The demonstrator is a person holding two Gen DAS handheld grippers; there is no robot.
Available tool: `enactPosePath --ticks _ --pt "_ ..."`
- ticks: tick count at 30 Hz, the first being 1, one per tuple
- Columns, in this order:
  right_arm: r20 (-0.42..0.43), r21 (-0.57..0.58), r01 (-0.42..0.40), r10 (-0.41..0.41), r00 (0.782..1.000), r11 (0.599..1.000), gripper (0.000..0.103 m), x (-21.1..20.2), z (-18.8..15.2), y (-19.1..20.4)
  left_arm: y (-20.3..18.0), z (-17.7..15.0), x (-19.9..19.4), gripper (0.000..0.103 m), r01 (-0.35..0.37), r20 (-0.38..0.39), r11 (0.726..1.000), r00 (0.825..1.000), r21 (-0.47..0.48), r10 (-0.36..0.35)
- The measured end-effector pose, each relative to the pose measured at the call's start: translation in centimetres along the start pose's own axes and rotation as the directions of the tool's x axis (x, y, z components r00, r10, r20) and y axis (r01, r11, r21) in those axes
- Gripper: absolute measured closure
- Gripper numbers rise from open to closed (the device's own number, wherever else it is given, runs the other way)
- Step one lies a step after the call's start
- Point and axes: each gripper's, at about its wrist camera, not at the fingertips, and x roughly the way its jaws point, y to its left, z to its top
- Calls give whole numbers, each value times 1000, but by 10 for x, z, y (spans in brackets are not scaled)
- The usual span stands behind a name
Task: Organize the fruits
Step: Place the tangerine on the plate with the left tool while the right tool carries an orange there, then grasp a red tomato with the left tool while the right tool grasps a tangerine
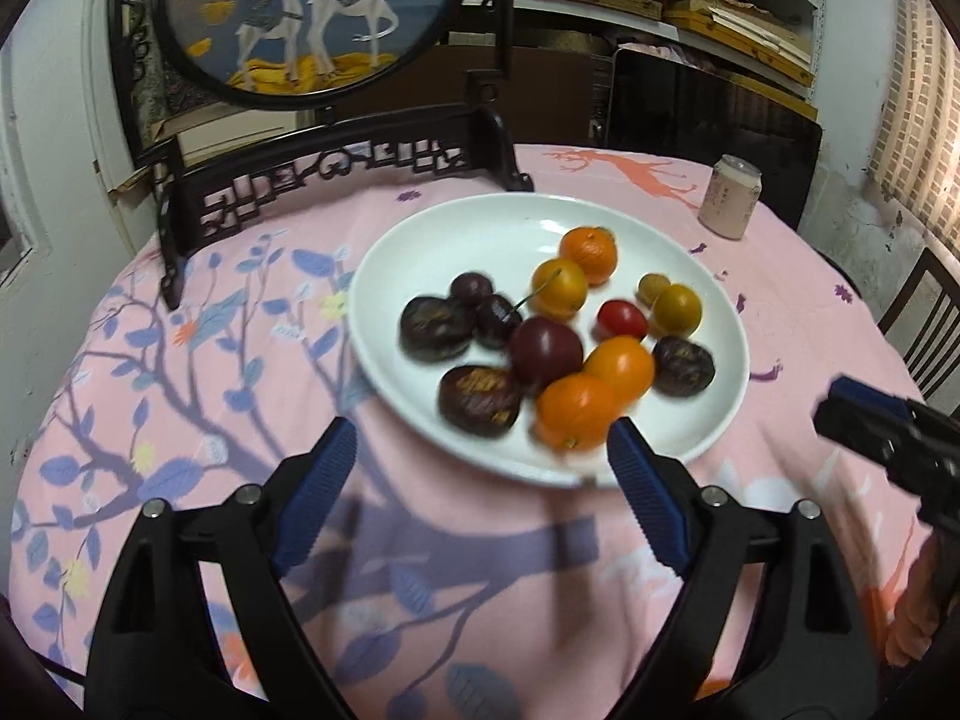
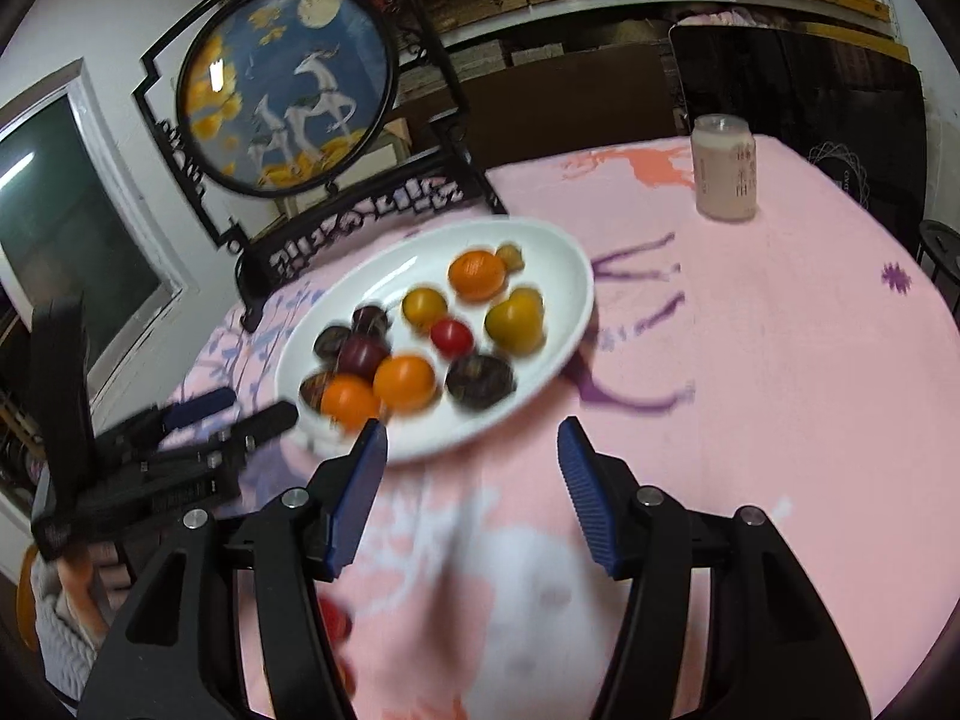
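A white plate (image 1: 708,420) on the pink tablecloth holds several fruits: oranges (image 1: 576,411), yellow plums (image 1: 559,288), a red tomato (image 1: 621,319), dark plums (image 1: 546,354) and dark chestnut-like fruits (image 1: 478,399). My left gripper (image 1: 480,438) is open and empty, just short of the plate's near rim. My right gripper (image 2: 471,438) is open and empty, near the plate (image 2: 558,264) at its front right. The right gripper also shows in the left wrist view (image 1: 864,420), and the left gripper in the right wrist view (image 2: 234,414). A small red fruit (image 2: 333,621) lies on the cloth under the right gripper.
A black carved stand with a round deer picture (image 1: 306,6) stands behind the plate. A pale can (image 1: 729,196) stands at the back right. A dark chair back (image 1: 714,120) and shelves are beyond the table. A second chair (image 1: 924,324) is at the right edge.
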Motion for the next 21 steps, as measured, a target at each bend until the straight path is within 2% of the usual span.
enactPosePath --ticks 4,11,16,21 --pt "-56 -23 -31 29 998 999 43 -3 -21 9 9 -17 -7 10 -41 -24 999 999 -11 40" --pt "-159 -162 -150 124 979 975 43 -9 -63 57 29 -31 -21 5 -89 -28 994 996 -69 87" --pt "-209 -259 -168 114 971 951 43 -6 -86 81 40 -33 -22 5 -98 -37 989 995 -115 95" --pt "-234 -285 -167 100 967 944 43 2 -94 88 36 -32 -22 5 -94 -40 991 995 -99 91"
